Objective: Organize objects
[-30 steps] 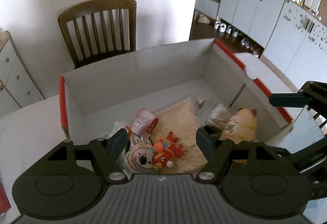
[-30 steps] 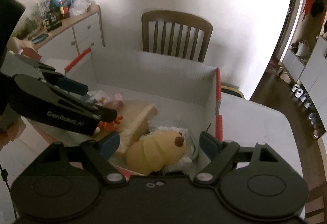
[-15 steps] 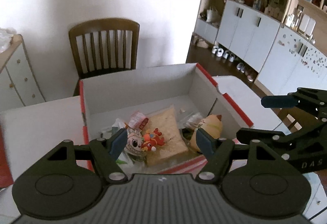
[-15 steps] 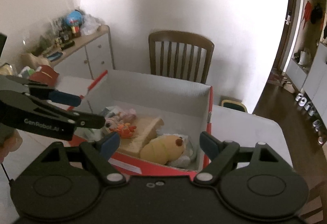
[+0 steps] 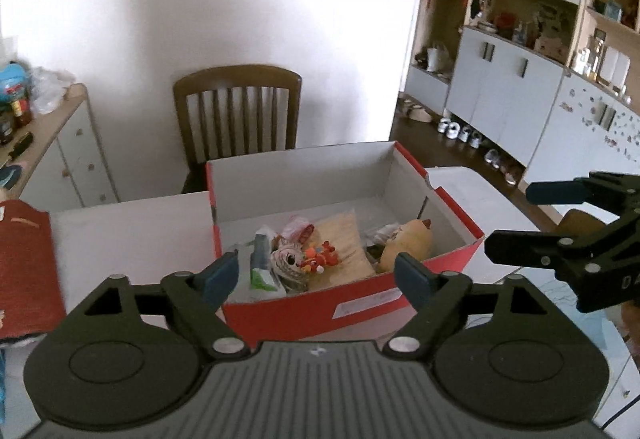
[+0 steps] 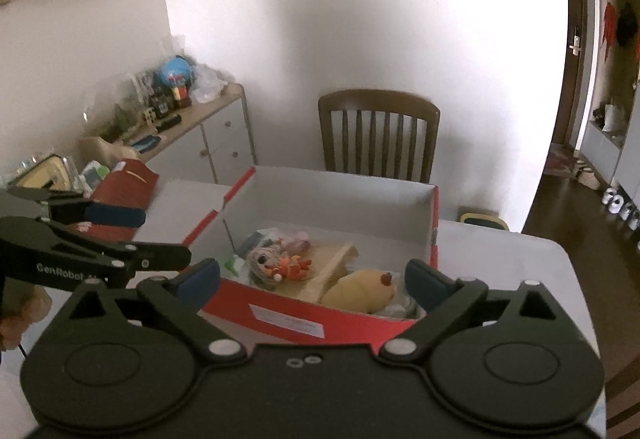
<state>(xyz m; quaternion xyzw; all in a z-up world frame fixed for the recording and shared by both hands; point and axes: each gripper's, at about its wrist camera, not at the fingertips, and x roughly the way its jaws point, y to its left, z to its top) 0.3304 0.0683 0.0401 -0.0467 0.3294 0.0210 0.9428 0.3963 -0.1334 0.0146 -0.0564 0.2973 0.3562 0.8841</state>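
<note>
Both tools are seen raised above the near edge of the table [image 5: 132, 223], in front of the red box [image 5: 304, 309]. The left tool [image 5: 316, 279] is spread and its jaws are opening, with nothing between the blue pads; only the near wall of the box is framed in the gap. The right tool [image 6: 312, 285] is likewise spread wide with its jaws opening, and nothing is pinched. In the left wrist view the right tool is seen at the right edge of the picture, beyond the box's right corner; in the right wrist view the left tool is seen at the left, beside the box's left wall.

The open box is set on the middle of the white table, toward its far edge, where a wooden chair [image 5: 238, 111] is drawn up. Inside the box, a yellow plush toy [image 5: 406, 243] is laid at the right near corner, a tan sponge-like slab [image 5: 344, 239] is propped in the middle, and a small doll with a big eye [image 5: 286, 259] and an orange-red figure [image 5: 318, 253] are laid just left of the slab, touching one another. A green-and-white packet [image 5: 262, 271] is tucked at the left near corner. A red lid-like piece [image 5: 24, 263] is laid at the table's left edge, apart from the box.
</note>
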